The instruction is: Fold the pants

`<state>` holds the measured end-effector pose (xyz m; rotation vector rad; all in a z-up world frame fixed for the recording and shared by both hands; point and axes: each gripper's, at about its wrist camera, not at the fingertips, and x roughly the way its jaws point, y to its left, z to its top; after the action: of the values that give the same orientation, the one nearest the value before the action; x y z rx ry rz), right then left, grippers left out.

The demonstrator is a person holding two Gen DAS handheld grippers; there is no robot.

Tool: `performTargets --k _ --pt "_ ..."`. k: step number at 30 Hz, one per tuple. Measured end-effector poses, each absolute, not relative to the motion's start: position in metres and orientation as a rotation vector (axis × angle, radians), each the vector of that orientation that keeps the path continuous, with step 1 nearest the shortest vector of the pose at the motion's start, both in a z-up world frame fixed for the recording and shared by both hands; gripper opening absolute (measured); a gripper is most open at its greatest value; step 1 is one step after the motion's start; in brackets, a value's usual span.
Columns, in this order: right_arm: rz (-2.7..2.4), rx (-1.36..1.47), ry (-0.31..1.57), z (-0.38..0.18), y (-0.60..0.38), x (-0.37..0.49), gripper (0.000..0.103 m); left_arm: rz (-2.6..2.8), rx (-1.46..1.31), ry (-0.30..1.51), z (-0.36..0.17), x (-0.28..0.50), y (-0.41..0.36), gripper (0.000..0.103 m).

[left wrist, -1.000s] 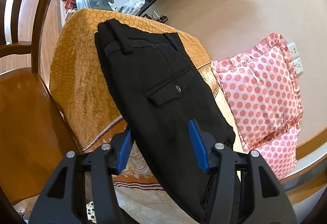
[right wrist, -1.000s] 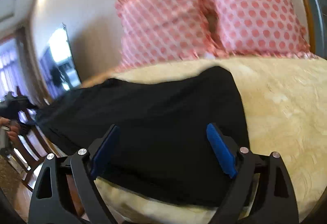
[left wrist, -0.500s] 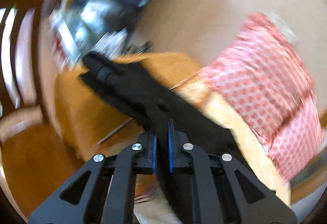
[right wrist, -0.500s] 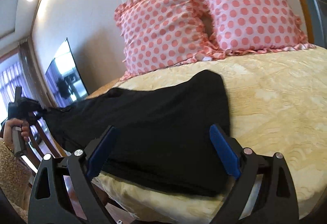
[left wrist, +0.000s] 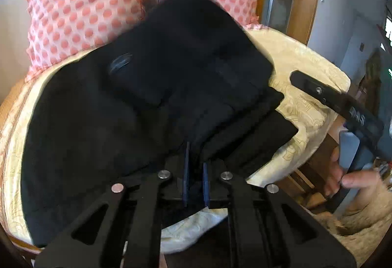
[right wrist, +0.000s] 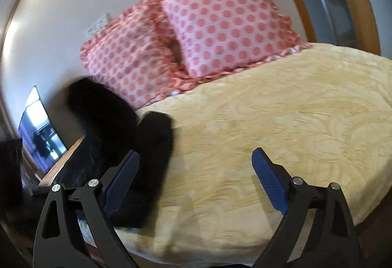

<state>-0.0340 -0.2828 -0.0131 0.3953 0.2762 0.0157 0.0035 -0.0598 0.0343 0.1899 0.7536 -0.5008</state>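
The left gripper (left wrist: 195, 178) has its blue pads pinched nearly together on a bunched edge of the black pants (left wrist: 152, 106), and the cloth runs out from there in a doubled heap across the near left part of the cream bedspread (left wrist: 301, 64), a pocket flap with a button lying uppermost. The right gripper (right wrist: 196, 184) is spread wide with nothing between its pads, hovering low over bare bedspread (right wrist: 281, 121) just to the right of the pants (right wrist: 147, 157). The fabric looks like soft, medium-weight woven cloth: it sags and creases where it is lifted, so I judge it will droop from any single pinch and slide a little on the smooth spread. It is not fragile, and a firm hold is safe. The best places to take it look like the thicker seams, at the waistband or a hem corner, with one gripper on each end of an edge so the fold stays square. The left wrist view shows the pinch itself, the layers stacked over one another, and the person's hand (left wrist: 352, 180) on the other tool at the far right. The right wrist view shows instead the broad open bedspread, a raised dark loop of cloth blurred at the left, and both dotted pink pillows (right wrist: 227, 18) against the far wall.
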Motion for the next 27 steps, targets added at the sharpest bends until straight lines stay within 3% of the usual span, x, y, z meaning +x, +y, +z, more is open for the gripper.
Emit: performTargets --k 5,11,15,18,20,22,24,27 --pt "0.019 0.389 0.284 -0.017 -0.28 -0.031 0.096 -0.517 0.113 0.765 0.046 0.008 -0.042 0.008" --pt "0.011 0.366 0.269 -0.015 -0.278 -0.033 0.096 -0.521 0.133 0.637 0.075 -0.026 -0.033 0.007" --pt "0.013 0.379 0.25 -0.01 -0.28 -0.029 0.096 -0.522 0.159 0.743 0.042 -0.029 -0.039 0.008" --pt "0.021 0.356 0.215 0.003 -0.277 -0.031 0.096 -0.54 0.171 0.72 0.035 -0.038 -0.033 0.013" --pt "0.061 0.325 0.18 0.016 -0.272 -0.034 0.096 -0.612 0.096 0.715 0.045 -0.038 -0.022 0.023" --pt "0.143 0.3 0.175 0.026 -0.263 -0.032 0.096 -0.733 -0.051 0.686 0.057 -0.039 0.0 0.058" --pt "0.267 0.266 0.186 0.035 -0.247 -0.026 0.096 -0.733 -0.157 0.614 0.072 -0.038 0.021 0.078" --pt "0.404 0.244 0.237 0.037 -0.225 -0.012 0.097 -0.61 -0.209 0.553 0.082 -0.027 0.041 0.088"
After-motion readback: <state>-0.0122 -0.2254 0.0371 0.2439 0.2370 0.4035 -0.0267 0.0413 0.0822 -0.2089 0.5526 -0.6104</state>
